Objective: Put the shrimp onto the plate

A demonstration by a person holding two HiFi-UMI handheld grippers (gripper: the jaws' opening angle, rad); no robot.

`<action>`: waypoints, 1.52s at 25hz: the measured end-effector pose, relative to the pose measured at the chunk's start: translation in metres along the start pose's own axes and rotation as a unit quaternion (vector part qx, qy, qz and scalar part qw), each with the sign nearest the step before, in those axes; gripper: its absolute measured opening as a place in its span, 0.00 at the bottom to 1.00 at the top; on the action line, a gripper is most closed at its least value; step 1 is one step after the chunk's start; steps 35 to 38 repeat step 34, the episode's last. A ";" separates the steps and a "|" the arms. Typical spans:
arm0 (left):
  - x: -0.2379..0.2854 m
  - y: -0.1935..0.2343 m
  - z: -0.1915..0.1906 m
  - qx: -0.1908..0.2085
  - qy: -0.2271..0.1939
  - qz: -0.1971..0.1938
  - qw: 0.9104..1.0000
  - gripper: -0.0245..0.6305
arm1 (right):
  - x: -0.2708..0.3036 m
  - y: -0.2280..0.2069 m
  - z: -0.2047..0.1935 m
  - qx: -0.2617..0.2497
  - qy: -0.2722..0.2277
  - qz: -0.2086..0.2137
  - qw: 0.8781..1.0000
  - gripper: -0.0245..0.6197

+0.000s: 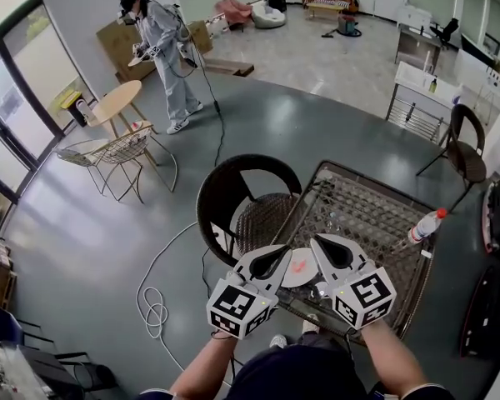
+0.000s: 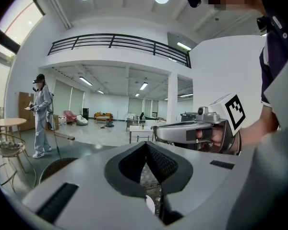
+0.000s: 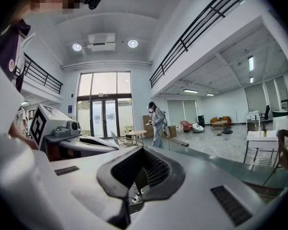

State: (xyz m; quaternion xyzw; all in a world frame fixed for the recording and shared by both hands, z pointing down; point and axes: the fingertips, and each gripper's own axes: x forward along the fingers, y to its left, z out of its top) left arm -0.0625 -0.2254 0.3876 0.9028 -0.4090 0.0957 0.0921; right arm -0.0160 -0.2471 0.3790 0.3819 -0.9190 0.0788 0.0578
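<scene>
Left tongs [image 1: 287, 249], right tongs [image 1: 315, 238] closed, shrimp [image 1: 300, 265] plated

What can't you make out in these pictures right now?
Plate: head view, both sides covered by the left gripper and right gripper.
Shrimp: head view, a pink speck, too small to show its shape.
Bottle label: head view, too small to read.

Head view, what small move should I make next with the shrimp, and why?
Probably none with the shrimp itself: it looks to lie already on the white plate, between the two grippers. The left gripper and right gripper are both shut with nothing in them. I would draw both back, clear of the plate.
</scene>
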 end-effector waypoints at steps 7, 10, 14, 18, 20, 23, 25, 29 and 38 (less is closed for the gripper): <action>-0.003 -0.003 0.014 0.009 -0.015 -0.003 1.000 0.05 | -0.003 0.001 0.012 -0.001 -0.015 0.006 1.000 0.05; -0.004 -0.005 0.016 0.012 -0.018 -0.005 1.000 0.05 | -0.003 0.004 0.016 0.000 -0.024 0.011 1.000 0.05; -0.004 -0.006 0.015 0.013 -0.020 -0.006 1.000 0.05 | -0.004 0.006 0.017 -0.004 -0.029 0.015 0.999 0.05; -0.004 -0.008 0.017 0.014 -0.020 -0.007 1.000 0.05 | -0.005 0.007 0.019 -0.004 -0.030 0.017 0.999 0.05; -0.005 -0.008 0.018 0.014 -0.020 -0.007 1.000 0.05 | -0.005 0.008 0.019 -0.004 -0.029 0.017 0.999 0.05; -0.007 -0.008 0.017 0.014 -0.021 -0.006 1.000 0.05 | -0.005 0.010 0.018 -0.004 -0.028 0.018 0.999 0.05; -0.008 -0.009 0.018 0.015 -0.021 -0.005 1.000 0.05 | -0.005 0.010 0.018 -0.004 -0.028 0.019 0.999 0.05; -0.010 -0.010 0.017 0.015 -0.021 -0.002 1.000 0.05 | -0.006 0.011 0.017 -0.005 -0.029 0.024 0.999 0.05; -0.014 -0.008 0.020 0.018 -0.025 0.001 1.000 0.05 | -0.003 0.014 0.019 -0.005 -0.033 0.027 0.999 0.05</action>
